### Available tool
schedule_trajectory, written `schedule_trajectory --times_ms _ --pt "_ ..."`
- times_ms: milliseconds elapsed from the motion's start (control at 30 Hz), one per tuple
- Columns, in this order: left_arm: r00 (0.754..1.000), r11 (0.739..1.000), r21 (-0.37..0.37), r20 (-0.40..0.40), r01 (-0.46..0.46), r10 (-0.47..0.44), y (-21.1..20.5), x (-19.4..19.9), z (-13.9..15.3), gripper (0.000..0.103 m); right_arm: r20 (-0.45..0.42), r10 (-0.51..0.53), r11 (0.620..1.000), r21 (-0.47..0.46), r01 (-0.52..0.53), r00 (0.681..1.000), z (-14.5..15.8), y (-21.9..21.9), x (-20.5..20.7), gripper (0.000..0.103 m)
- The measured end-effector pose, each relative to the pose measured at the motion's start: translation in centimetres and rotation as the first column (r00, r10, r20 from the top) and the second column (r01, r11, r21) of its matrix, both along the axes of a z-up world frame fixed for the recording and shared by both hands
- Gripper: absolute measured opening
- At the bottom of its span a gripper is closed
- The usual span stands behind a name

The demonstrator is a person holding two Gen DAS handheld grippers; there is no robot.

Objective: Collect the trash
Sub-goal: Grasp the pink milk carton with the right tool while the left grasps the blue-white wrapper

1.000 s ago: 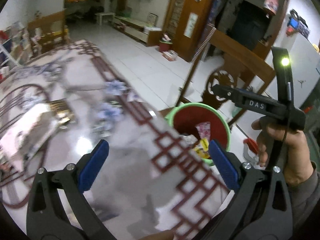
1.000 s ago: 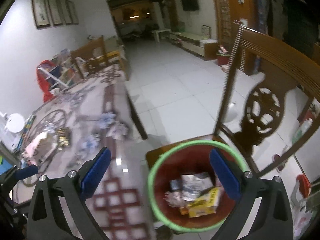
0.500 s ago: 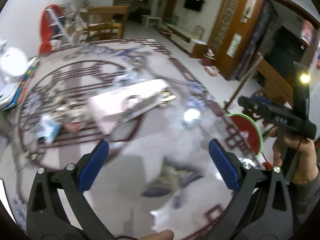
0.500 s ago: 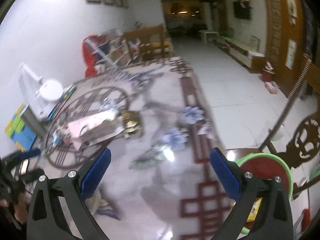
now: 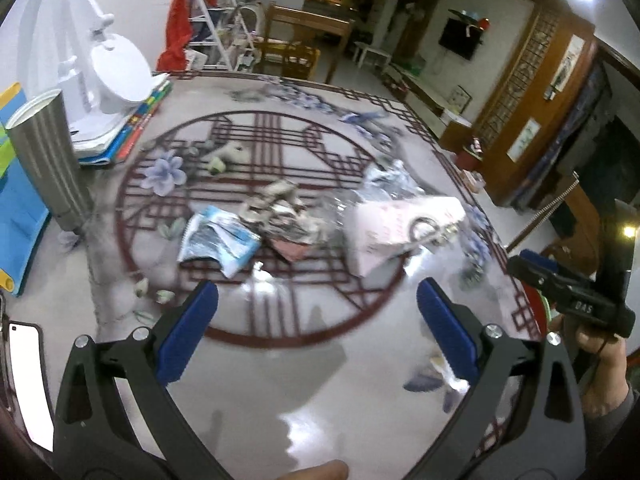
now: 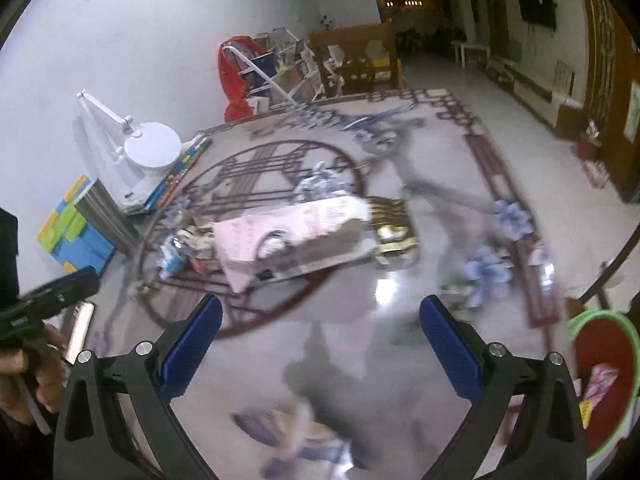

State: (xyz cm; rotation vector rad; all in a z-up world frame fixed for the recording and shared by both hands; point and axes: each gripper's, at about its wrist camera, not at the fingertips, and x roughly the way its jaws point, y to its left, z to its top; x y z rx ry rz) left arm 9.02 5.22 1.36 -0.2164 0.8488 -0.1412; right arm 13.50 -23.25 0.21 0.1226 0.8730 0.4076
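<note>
Both grippers hover wide open and empty over the patterned table.
Left gripper (image 5: 318,326) and right gripper (image 6: 320,326) face crumpled wrappers (image 5: 280,216) at frame centre; the green-rimmed bin (image 6: 604,380) sits lower right.

Motion-blurred trash pile (image 5: 280,216) mid-table, pieces indistinct; red bin (image 6: 600,392) cut off by the right edge.

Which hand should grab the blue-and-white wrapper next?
Probably left. The left hand-held gripper is open, and the blue-and-white wrapper lies just ahead of it. From the open right hand-held gripper, it sits farther left behind the pink box.
</note>
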Motion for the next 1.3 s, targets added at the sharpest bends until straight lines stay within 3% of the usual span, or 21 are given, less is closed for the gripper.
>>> schedule_trajectory --times_ms 200,333,500,800,867,1067,1300 --pt "0.997 0.998 -0.013 -0.045 -0.058 0.057 2.5 1.7 -1.3 0.098 -0.085 -0.024 0.996 0.088 0.032 0.996 -1.1 2.6 2.3 0.096" --pt "0.996 0.996 -0.032 -0.047 -0.078 0.076 3.8 1.8 -2.0 0.098 -0.165 -0.109 0.977 0.164 0.136 0.980 -2.0 3.3 4.3 0.096" --pt "0.994 0.992 -0.075 -0.058 -0.097 0.093 5.0 1.5 -2.7 0.098 -0.239 -0.205 0.944 0.206 0.256 0.949 -3.6 4.4 6.6 0.096" --pt "0.996 0.993 -0.080 -0.038 -0.089 0.086 5.3 1.3 -2.4 0.098 -0.313 -0.378 0.846 0.265 0.462 0.871 -5.6 4.9 9.4 0.094" --pt "0.996 0.993 -0.078 -0.039 -0.084 0.081 5.4 1.2 -2.4 0.098 -0.304 -0.385 0.855 0.238 0.461 0.871 -5.8 5.1 9.6 0.070" --pt "0.994 0.993 -0.068 -0.057 -0.095 0.091 5.8 1.4 -2.8 0.098 -0.260 -0.296 0.904 0.234 0.357 0.919 -5.6 5.1 9.2 0.063" --pt "0.993 0.995 -0.027 -0.069 -0.096 0.094 5.4 2.0 -3.4 0.098 -0.165 -0.184 0.964 0.160 0.210 0.969 -3.3 4.8 7.2 0.054"
